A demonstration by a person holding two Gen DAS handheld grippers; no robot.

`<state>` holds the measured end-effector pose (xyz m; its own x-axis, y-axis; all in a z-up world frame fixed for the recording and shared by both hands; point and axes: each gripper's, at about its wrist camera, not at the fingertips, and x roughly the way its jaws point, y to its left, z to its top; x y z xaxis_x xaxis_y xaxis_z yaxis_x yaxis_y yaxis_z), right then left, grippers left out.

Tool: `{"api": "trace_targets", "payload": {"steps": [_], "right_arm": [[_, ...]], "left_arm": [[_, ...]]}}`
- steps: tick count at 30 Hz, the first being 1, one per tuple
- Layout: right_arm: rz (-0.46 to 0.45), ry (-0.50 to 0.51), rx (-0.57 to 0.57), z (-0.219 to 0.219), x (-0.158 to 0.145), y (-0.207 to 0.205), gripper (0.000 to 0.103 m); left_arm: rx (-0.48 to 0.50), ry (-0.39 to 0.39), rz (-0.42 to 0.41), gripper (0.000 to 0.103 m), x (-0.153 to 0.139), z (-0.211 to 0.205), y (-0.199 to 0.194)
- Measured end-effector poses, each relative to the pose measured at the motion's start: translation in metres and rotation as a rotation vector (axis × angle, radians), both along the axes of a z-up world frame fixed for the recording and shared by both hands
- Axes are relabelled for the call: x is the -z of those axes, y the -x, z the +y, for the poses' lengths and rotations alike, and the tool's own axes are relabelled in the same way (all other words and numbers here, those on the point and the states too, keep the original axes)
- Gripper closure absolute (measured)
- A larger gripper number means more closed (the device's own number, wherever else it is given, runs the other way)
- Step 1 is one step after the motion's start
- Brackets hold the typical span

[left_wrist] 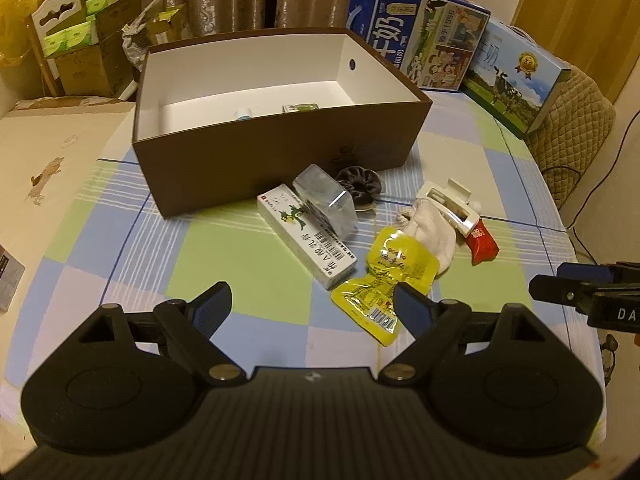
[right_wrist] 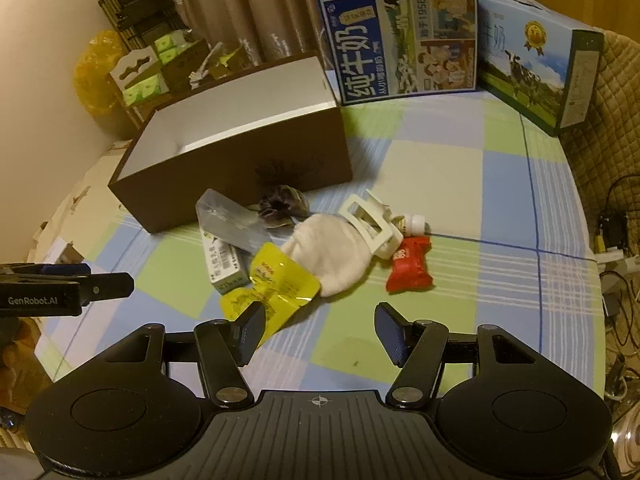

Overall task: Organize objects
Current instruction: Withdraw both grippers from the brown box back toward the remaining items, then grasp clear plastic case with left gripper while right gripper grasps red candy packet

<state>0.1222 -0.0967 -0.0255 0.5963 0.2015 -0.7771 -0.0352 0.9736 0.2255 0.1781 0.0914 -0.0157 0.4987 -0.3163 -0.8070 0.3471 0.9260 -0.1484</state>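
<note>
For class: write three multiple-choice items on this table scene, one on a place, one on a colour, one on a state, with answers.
1. Where is the dark scrunchie?
A. in the box
B. against the brown box's front
C. on a milk carton

2. What colour is the small wrapped snack?
A. red
B. green
C. black

3. How are the left hand-held gripper and right hand-held gripper?
A. both shut
B. one holds the sock
C. both open, empty

Answers: B, it lies at the box's base; A, its wrapper is red; C, the fingers stand apart, holding nothing.
</note>
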Motion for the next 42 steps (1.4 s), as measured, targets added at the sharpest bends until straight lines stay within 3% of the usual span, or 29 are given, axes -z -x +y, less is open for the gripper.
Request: {"api": "trace_targets", "payload": {"steps": [18, 27, 42], "right_arm": [[0.054, 0.008, 0.098, -0.016, 0.021, -0.015, 0.044], [0.101, -0.065, 0.137, -0.015, 0.040, -0.023, 0.044], [0.141, -0.059, 0.310, -0.051, 0.052, -0.028, 0.044]], "left_arm": [[0.084, -0.027, -0.015, 0.018, 0.020, -0.004, -0.039], [0.135, -0.045, 0.006, 0.018, 0.034, -0.010, -0.056], [0.398, -0.095, -0.073, 0.018, 0.059, -0.049, -0.100]]}}
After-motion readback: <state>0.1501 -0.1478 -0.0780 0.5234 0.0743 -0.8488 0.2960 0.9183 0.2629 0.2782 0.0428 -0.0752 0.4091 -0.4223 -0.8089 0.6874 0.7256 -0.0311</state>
